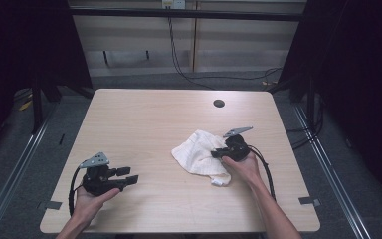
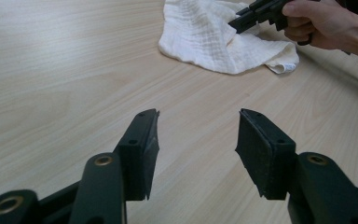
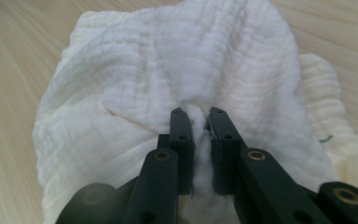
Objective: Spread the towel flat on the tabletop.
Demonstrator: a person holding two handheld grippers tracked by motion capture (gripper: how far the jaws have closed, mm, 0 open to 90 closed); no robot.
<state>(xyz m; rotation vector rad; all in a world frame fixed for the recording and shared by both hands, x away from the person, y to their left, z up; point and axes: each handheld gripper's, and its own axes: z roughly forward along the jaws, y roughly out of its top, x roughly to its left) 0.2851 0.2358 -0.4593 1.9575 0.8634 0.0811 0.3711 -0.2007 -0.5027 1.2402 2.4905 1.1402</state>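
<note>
Left tongs (image 1: pixel 129 175) sit near the table's (image 1: pixel 144 114) front-left corner, held low over the bare wood by the left hand (image 1: pixel 90 196). Jaws stand apart with nothing between them (left gripper view: just wood grain in the gap), tips pointing right toward the cloth (image 1: pixel 199 152). Cloth is well apart from them, off to their right and a bit farther back.

The cloth is white, crumpled, lying on the table right of centre, with one corner trailing toward the front edge.

Right tongs (image 1: pixel 218 154) are at the cloth's right side, held by the right hand (image 1: pixel 241 167), tips pointing left into it. Jaws are narrow, pinching a raised fold of the fabric between the pads (image 3: pixel 182 135) (right gripper view: cloth bunched in the slot, more of it spread ahead and to both sides).
</note>
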